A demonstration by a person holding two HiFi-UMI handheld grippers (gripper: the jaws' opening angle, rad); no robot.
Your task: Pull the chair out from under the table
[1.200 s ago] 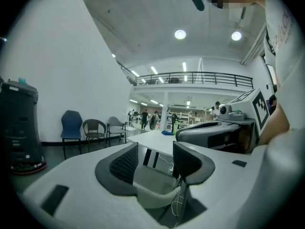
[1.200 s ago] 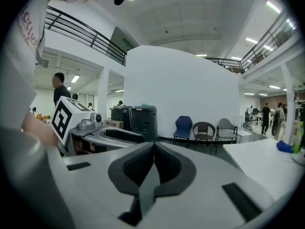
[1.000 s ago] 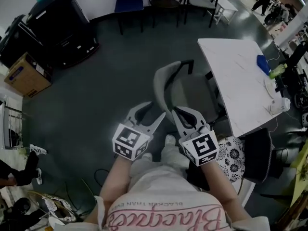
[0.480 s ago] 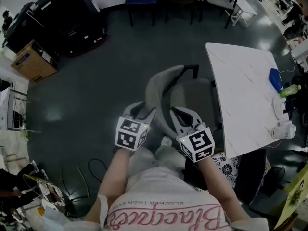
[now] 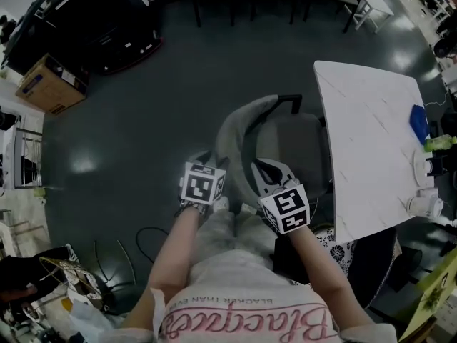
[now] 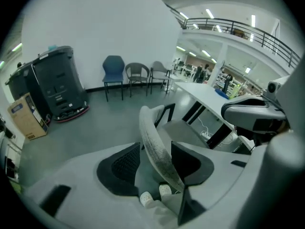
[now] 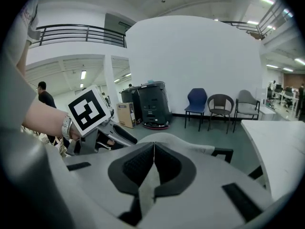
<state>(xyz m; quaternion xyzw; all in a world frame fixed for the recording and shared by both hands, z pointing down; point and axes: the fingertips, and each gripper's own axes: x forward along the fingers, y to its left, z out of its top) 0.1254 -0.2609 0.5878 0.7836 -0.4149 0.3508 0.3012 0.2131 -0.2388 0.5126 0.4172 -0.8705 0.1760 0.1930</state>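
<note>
The grey chair stands with its seat [image 5: 296, 145] against the white table [image 5: 364, 141], its curved backrest [image 5: 232, 138] toward me. My left gripper [image 5: 207, 161] sits at the backrest's left end. In the left gripper view the left gripper [image 6: 155, 151] straddles the backrest edge [image 6: 152, 137]; the edge lies against the right pad, with a gap at the left pad. My right gripper [image 5: 258, 166] hangs just over the backrest's near side. In the right gripper view its tips [image 7: 154, 144] meet, nothing clamped, with the backrest top [image 7: 190, 149] behind them.
A black cabinet [image 5: 93, 20] and a cardboard box [image 5: 48, 84] stand at the far left. Chairs [image 6: 114, 70] line the back wall. Cables [image 5: 143, 238] lie on the dark floor by my left leg. A patterned stool [image 5: 332, 238] sits near the table's corner.
Both grippers have come down and closer to the backrest. The left one has tipped downward, and its jaws now stand around the backrest edge.
</note>
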